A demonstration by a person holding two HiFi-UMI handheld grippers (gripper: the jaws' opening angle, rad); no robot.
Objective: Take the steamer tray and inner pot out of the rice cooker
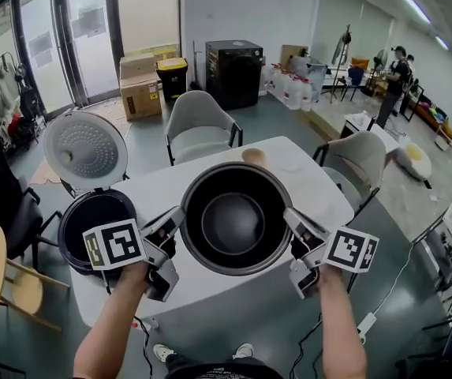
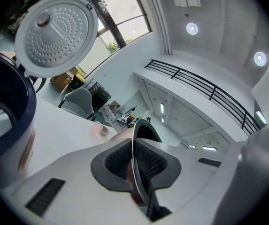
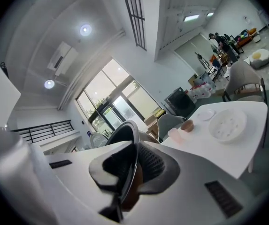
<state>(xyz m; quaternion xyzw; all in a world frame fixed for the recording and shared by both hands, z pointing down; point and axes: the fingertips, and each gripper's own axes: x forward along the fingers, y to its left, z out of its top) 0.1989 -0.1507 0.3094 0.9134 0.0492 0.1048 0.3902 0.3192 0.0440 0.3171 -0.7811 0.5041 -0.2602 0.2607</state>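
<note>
Left hand-held gripper (image 1: 176, 221): clamped tight on the left rim of the inner pot (image 1: 233, 219), with the thin rim pinched between its pads (image 2: 155, 163).
Right hand-held gripper (image 1: 290, 218): closed on the pot's right rim, which sits between its pads (image 3: 150, 162).
Inner pot: out of the cooker, held level in the air over the tabletop (image 1: 162, 188), toward its near edge.
Rice cooker (image 1: 95, 227): at the tabletop's left edge, with its lid (image 1: 85, 150) up.
Steamer tray (image 3: 227, 124): probably the white perforated dish lying toward the far right corner; it is small in view.

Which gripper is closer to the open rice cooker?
Left. The left gripper clamps the rim of the inner pot beside the rice cooker; the right gripper clamps the rim's opposite side, farther away.
</note>
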